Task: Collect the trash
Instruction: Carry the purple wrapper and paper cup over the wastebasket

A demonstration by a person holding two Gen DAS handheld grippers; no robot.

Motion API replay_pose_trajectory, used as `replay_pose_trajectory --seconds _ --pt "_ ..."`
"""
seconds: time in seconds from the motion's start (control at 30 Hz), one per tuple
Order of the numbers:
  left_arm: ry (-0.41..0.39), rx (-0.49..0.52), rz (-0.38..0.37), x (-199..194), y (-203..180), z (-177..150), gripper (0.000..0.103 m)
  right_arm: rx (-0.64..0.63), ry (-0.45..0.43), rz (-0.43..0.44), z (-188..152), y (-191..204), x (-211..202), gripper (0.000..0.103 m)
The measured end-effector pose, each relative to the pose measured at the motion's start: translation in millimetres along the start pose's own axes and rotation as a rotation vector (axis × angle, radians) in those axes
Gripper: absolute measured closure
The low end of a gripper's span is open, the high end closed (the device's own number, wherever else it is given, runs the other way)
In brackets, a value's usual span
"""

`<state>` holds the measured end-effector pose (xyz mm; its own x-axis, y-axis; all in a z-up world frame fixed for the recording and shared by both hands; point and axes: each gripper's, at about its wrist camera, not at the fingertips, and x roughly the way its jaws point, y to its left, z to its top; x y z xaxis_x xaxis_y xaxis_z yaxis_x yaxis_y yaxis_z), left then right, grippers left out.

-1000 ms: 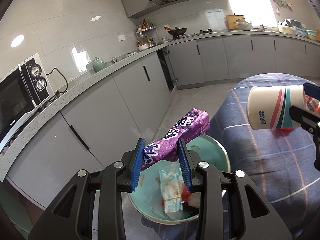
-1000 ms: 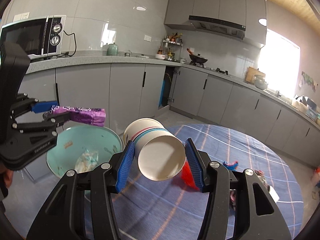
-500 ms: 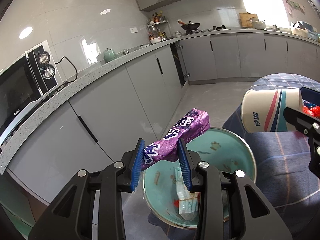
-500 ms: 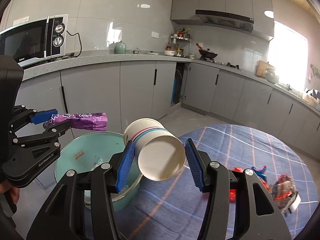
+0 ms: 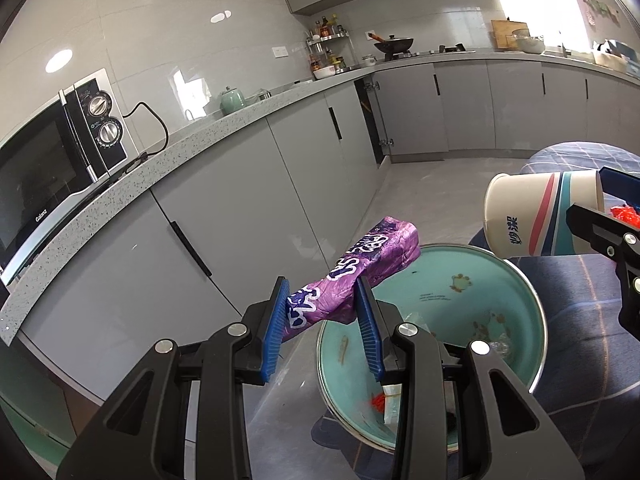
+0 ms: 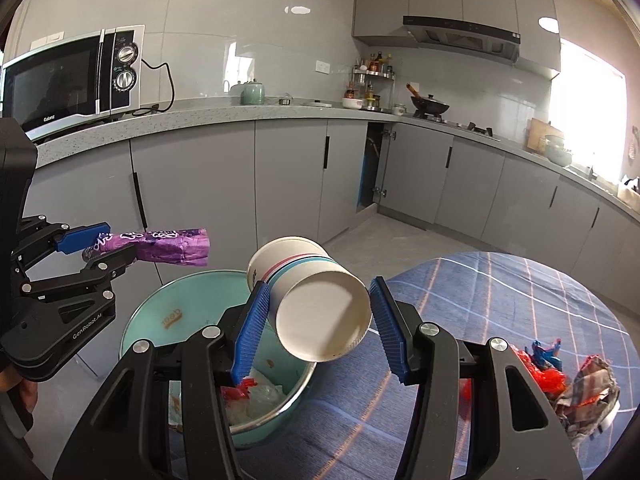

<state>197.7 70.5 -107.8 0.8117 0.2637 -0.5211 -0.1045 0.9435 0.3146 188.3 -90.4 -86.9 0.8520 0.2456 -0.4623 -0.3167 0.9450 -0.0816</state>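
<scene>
Grey kitchen cabinets ring the scene, microwave [image 6: 76,76] up at ten o'clock on the counter. Left gripper [image 5: 324,328] clamps the purple wrapper [image 5: 356,272], long axis running out toward one o'clock, its far end over the teal bin [image 5: 532,308]. Right gripper [image 6: 320,328] pinches the paper cup [image 6: 308,300] sideways, mouth facing the camera, base aimed toward eleven o'clock above the bin rim. More trash [image 6: 576,380] sits at four o'clock on the blue checked tablecloth [image 6: 500,292].
</scene>
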Motion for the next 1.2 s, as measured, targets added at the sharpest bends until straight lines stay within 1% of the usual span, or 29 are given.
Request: replay_pose_trajectory --seconds 0.57,1.07,1.1,1.17,1.2 --pt "0.017 -0.008 -0.014 9 4 -2 0.068 -0.012 0.03 0.038 0 12 19 0.05" --pt "0.022 -0.008 -0.021 12 5 -3 0.068 -0.018 0.039 0.05 1 15 23 0.05" --pt "0.022 -0.007 -0.021 12 4 -3 0.067 -0.019 0.039 0.052 1 15 23 0.05" --pt "0.023 -0.007 -0.022 13 4 -3 0.063 -0.02 0.049 0.066 1 17 25 0.05" --pt "0.02 -0.009 -0.02 12 4 -3 0.057 -0.023 0.052 0.072 1 18 27 0.049"
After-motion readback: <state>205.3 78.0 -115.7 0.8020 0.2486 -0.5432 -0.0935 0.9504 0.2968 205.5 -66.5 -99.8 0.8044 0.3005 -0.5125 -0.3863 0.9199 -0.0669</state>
